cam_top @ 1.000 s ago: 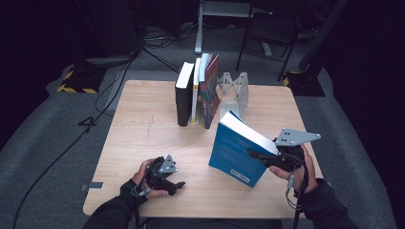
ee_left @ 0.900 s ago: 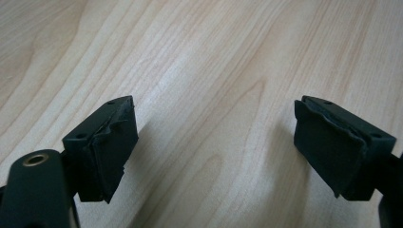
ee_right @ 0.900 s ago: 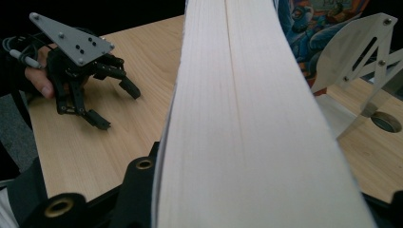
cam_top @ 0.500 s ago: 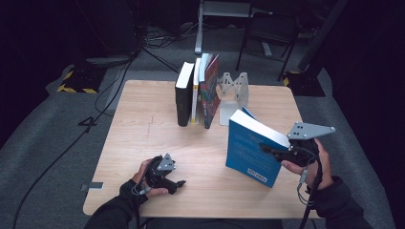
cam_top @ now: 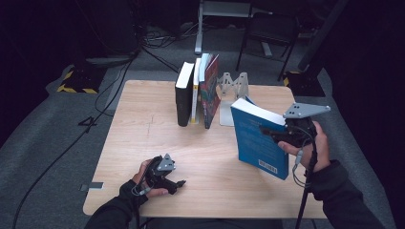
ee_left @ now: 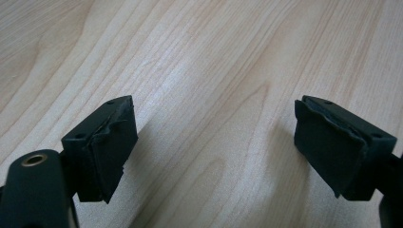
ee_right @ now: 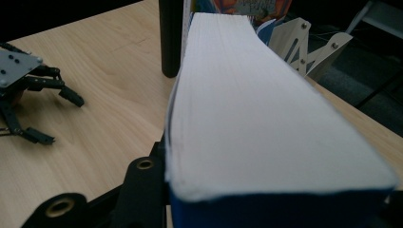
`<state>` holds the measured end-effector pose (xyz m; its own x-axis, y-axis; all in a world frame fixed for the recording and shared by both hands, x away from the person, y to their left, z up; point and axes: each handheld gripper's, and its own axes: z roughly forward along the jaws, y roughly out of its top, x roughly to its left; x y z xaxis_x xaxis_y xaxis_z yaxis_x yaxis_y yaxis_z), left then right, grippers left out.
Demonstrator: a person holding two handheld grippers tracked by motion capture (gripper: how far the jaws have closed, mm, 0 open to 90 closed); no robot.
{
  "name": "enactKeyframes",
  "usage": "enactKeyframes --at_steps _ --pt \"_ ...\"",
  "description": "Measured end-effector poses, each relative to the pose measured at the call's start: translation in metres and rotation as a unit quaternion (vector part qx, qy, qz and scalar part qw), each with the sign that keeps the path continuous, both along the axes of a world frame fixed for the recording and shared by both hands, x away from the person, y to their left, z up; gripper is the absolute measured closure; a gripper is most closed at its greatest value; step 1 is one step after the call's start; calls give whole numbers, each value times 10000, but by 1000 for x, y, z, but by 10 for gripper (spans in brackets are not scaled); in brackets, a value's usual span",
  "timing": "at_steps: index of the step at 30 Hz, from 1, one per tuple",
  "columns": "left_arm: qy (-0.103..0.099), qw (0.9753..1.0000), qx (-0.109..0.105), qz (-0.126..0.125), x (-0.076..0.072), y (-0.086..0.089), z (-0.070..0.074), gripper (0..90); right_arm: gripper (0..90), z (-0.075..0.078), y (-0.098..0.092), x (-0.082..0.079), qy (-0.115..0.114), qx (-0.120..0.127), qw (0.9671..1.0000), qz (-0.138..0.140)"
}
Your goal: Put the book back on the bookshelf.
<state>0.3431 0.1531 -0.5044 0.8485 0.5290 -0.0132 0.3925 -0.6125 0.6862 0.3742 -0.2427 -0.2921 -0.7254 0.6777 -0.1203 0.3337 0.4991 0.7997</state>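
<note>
On the table (cam_top: 143,143), a row of upright books (cam_top: 197,90) stands at twelve o'clock, a bookend (cam_top: 233,90) just right of it. A held book (cam_top: 255,138) at three, the left claw (cam_top: 177,183) at seven.

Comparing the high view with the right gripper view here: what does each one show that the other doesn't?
High view alone: the right hand-held gripper clamped on the blue book, raised upright, and the book's blue cover. Right gripper view alone: the book's white page edges close up. Both: the left hand-held gripper, open and resting on the wooden table, the standing row of books, and the metal bookend.
</note>
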Motion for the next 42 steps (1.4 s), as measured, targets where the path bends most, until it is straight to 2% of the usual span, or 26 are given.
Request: enactKeyframes --at_steps 5,6,19,21,28,33,42 --pt "11 10000 -9 -13 0 0 0 149 608 5 11 17 -124 -57 9999 2" --pt "11 10000 -9 -13 0 0 0 149 608 5 11 17 -124 -57 9999 2" --pt "23 10000 -1 43 1 -1 0 125 607 -1 34 63 -163 15 9996 -212" --pt "21 10000 1 39 1 -1 0 125 607 -2 35 65 -169 11 9996 -232" --pt "18 10000 10 41 1 -1 0 121 607 -2 39 87 -253 257 9986 -384" --pt "23 9999 6 111 2 -1 0 120 607 0 45 112 -363 408 9966 -616" --pt "24 9999 4 147 2 -1 0 120 607 -6 50 145 -317 496 9945 -867"
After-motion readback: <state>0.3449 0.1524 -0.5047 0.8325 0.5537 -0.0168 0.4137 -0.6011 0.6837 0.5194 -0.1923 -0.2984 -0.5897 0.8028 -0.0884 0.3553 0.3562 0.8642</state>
